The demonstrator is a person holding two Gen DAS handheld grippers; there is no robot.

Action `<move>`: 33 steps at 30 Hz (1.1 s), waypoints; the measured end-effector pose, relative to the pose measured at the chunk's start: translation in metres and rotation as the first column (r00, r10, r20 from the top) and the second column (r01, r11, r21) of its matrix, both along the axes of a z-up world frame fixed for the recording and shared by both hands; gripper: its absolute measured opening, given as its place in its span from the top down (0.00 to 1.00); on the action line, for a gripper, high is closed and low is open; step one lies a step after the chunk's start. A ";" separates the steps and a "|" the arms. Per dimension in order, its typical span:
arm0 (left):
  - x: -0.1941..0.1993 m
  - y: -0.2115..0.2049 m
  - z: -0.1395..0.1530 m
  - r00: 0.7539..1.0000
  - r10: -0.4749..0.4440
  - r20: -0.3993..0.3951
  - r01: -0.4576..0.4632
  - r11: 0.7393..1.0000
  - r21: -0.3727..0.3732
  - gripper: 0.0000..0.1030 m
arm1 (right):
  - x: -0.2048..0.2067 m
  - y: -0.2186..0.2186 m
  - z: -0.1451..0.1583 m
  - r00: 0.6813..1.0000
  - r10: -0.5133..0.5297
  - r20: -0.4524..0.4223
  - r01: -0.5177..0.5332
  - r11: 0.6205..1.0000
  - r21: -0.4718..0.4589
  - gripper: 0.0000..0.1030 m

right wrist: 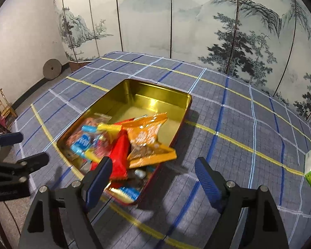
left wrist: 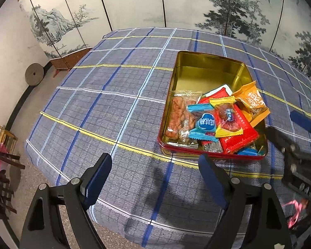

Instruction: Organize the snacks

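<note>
Snack packets (left wrist: 211, 118) lie heaped at the near end of the gold tin (left wrist: 205, 70) on the checked tablecloth (left wrist: 114, 103) — light, crinkly, slippery film, best pinched at a crimped seam. Left gripper (left wrist: 155, 173) hangs spread wide, empty, short of the tin.

From the right wrist, the orange packet (right wrist: 149, 141) tops the pile, overhanging the tin's rim; right gripper (right wrist: 152, 174) gapes — nothing between its pads.

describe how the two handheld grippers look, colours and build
Both match: the left gripper and the right gripper have black triangular arms with cut-outs, silver pivot bolts and blue ribbed finger pads. No cables, sleeves or hands are visible.
</note>
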State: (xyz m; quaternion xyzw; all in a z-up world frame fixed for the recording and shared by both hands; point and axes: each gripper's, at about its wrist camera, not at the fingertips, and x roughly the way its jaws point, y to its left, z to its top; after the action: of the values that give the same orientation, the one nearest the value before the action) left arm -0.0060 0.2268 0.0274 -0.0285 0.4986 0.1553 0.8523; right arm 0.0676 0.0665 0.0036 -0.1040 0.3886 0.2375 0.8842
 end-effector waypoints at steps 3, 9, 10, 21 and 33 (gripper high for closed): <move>0.000 -0.003 0.000 1.000 -0.004 0.000 0.004 1.000 0.000 0.18 | -0.011 0.000 -0.002 1.000 0.009 -0.004 -0.009 1.000 -0.007 0.19; -0.001 -0.006 -0.001 1.000 -0.003 -0.007 0.003 1.000 -0.003 0.18 | -0.027 0.002 -0.003 1.000 0.026 0.014 -0.026 0.999 -0.027 0.19; -0.002 -0.006 -0.001 1.000 -0.003 -0.008 0.003 1.000 -0.005 0.18 | -0.027 0.002 -0.003 1.000 0.027 0.012 -0.027 0.999 -0.027 0.19; -0.005 -0.008 -0.002 1.000 0.001 -0.012 -0.001 1.000 -0.006 0.18 | -0.026 -0.002 -0.010 1.000 0.006 -0.005 -0.006 0.999 -0.044 0.19; -0.006 -0.010 -0.003 1.000 0.004 -0.018 -0.004 1.000 -0.003 0.18 | -0.026 -0.003 -0.015 1.000 0.002 -0.020 -0.003 0.999 -0.049 0.19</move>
State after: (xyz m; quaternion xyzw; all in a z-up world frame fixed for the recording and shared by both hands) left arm -0.0115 0.2171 0.0243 -0.0293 0.5063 0.1565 0.8475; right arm 0.0418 0.0637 -0.0114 -0.1237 0.4029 0.2300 0.8772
